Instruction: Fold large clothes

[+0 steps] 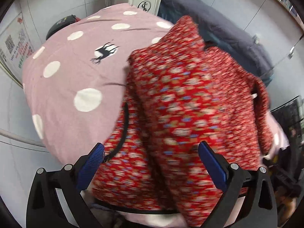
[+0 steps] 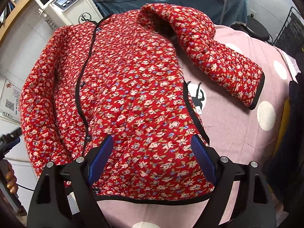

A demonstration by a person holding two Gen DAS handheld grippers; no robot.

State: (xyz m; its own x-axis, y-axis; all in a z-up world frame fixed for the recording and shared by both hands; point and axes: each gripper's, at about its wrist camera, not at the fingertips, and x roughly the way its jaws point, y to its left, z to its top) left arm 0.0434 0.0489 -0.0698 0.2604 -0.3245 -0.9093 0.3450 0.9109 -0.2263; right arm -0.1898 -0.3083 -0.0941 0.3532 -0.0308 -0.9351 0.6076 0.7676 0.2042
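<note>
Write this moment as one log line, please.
red floral quilted jacket: flat, buttoned | pink polka-dot sheet: underneath | left tool: open | right tool: open

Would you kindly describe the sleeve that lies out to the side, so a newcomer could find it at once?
Start from the pink cover with white dots spread over the surface, then find the red floral quilted jacket lying on it. The sleeve runs from the jacket's shoulder onto the bare pink cloth. Its black-trimmed cuff, ending near a white dot, sets it apart.

Pink polka-dot bedspread (image 2: 237, 133) with red floral quilted jacket (image 2: 123, 95) spread flat on top.
</note>
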